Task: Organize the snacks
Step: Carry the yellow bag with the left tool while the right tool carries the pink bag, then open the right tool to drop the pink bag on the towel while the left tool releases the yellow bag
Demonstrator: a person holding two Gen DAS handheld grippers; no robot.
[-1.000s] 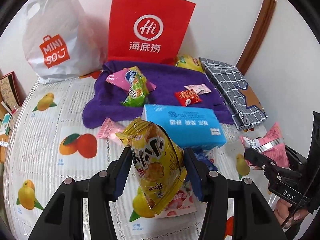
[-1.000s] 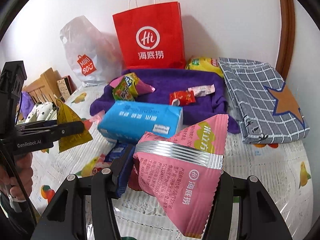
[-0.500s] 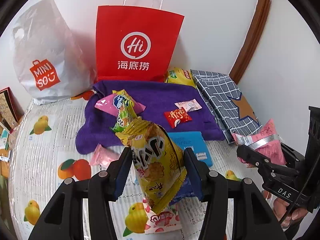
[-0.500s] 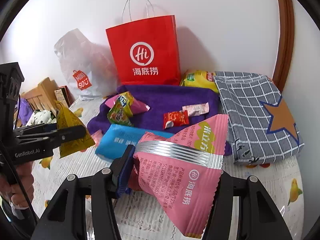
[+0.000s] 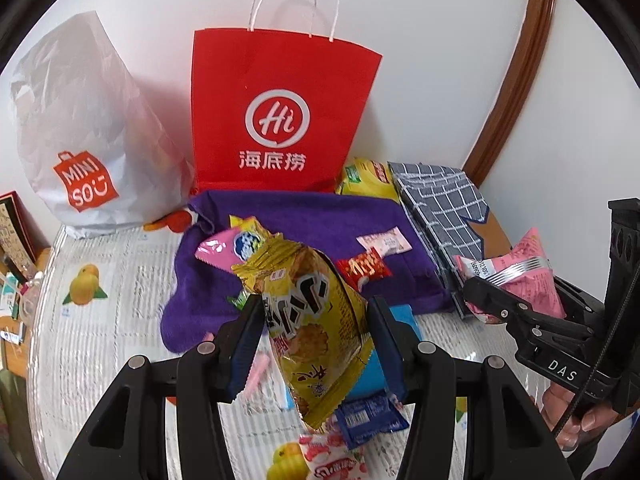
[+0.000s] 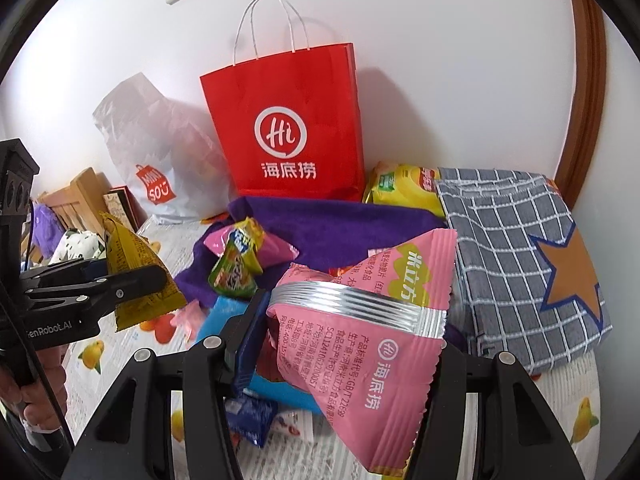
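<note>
The left gripper [image 5: 314,344] has its fingers clamped on a yellow snack bag [image 5: 312,320], which stands upright between the blue pads, clear of the tabletop [image 5: 100,340]. The right gripper [image 6: 344,344] grips a pink snack packet [image 6: 360,344] in the same way, its silver seal band running across between the fingers; in the left wrist view this packet shows at the right edge, held above the surface.

Below and just beyond the held bags lie a small dark blue packet [image 5: 370,414], a red-and-white candy wrapper [image 5: 332,458] and a blue box [image 6: 218,318], partly hidden behind the fingers. The tabletop carries a clear cover over a fruit-printed cloth.

Farther on, a purple towel [image 5: 312,216] is spread out. On it rest a pink wrapper [image 5: 220,250] with a green snack pack [image 6: 236,268] leaning on it, a small red packet [image 5: 362,268] and a pale pink candy [image 5: 384,242]. To the right of the towel lies a folded grey checked cloth [image 6: 516,240] with an orange star.

At the back, against the white wall, a red paper bag [image 5: 280,112] with white handles stands upright. A white plastic bag [image 5: 80,136] sits to its left, and a yellow chip bag [image 6: 404,186] lies at its right, between the red bag and the checked cloth.
</note>
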